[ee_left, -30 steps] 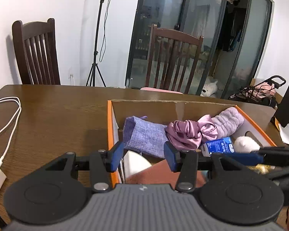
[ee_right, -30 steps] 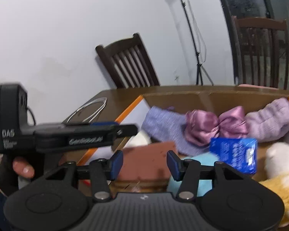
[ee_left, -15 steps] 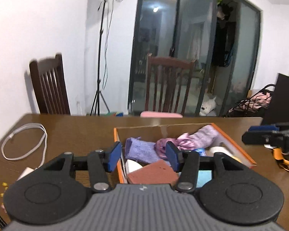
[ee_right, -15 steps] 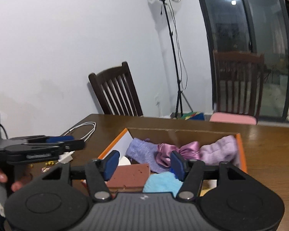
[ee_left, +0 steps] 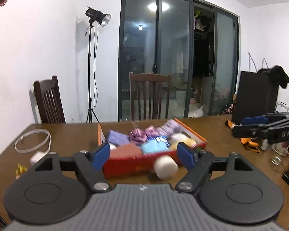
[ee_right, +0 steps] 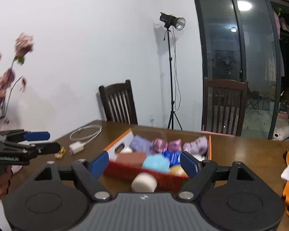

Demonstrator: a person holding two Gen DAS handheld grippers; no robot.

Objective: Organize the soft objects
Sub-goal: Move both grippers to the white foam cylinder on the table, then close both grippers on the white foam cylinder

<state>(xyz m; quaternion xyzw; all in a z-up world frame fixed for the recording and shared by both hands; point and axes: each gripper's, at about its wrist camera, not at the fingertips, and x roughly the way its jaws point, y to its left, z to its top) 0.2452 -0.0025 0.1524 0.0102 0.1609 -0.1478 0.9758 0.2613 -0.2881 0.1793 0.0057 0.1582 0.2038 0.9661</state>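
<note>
An orange-red cardboard box [ee_left: 136, 165] sits on the brown table [ee_left: 71, 140], filled with soft things: a lilac pouch [ee_left: 117, 139], a pink satin scrunchie [ee_left: 138, 133], a light purple knit [ee_left: 170, 127], a brown block [ee_left: 125, 152], a light blue puff [ee_left: 154, 147]. A cream ball [ee_left: 165, 167] lies on the table in front of the box, also in the right wrist view [ee_right: 144, 182]. My left gripper [ee_left: 143, 155] is open and empty, pulled back from the box. My right gripper [ee_right: 144, 163] is open and empty, also back from the box [ee_right: 163, 177].
A white cable and charger [ee_left: 35, 150] lie left of the box. Small yellow bits [ee_left: 21, 168] lie near the left edge. Orange items [ee_left: 248, 143] and glass jars [ee_left: 277, 160] stand at the right. Two dark chairs [ee_left: 150, 96] stand behind the table; flowers [ee_right: 5, 77] at far left.
Both grippers have drawn back and up from the box, so the whole box and room show. The jaws of both have opened wider. The cream ball now shows in front of the box.
</note>
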